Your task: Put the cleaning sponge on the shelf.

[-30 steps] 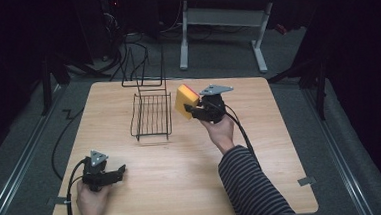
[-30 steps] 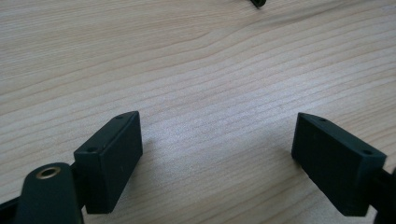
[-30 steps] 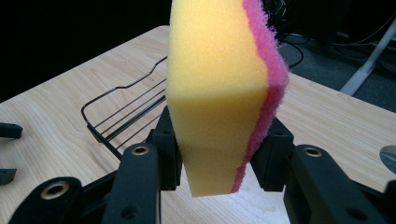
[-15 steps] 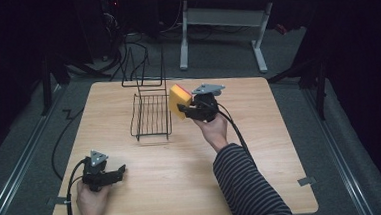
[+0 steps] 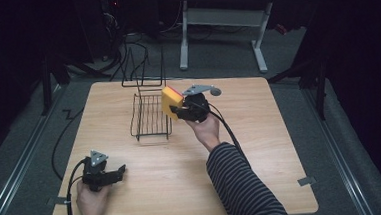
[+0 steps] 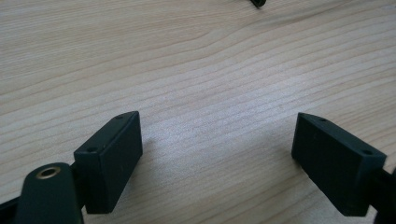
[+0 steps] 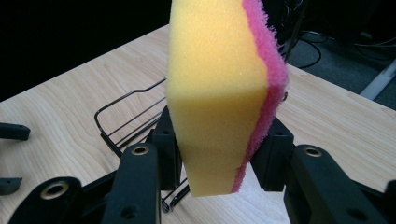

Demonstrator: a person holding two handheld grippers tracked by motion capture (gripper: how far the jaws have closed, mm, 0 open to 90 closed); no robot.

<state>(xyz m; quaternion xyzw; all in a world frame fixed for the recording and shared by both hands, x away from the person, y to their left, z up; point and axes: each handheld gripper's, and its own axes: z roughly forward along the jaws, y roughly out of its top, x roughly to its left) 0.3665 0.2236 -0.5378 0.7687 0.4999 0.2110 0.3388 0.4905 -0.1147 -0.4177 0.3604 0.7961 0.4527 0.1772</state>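
- The right gripper (image 5: 181,109) is pinching a sponge (image 5: 170,102), yellow foam with a pink scrubby layer on one face. It's held up off the worktop (image 5: 261,148), right at the near right edge of the black wire rack (image 5: 150,117).
- In the right gripper view the sponge (image 7: 219,93) stands on end between the jaws, one pressing the yellow face and one the pink. The foam looks a bit squished in where they bite.
- My guess: it's super light and soft, so no risk of breaking it. It'll flex and wobble if held by a corner, so gripping across the flat faces near the middle like this seems right. The scrubby side should be the less slippery one.
- The left gripper (image 5: 102,174) sits low at the near left of the worktop, jaws spread wide with nothing but bare wood between them.
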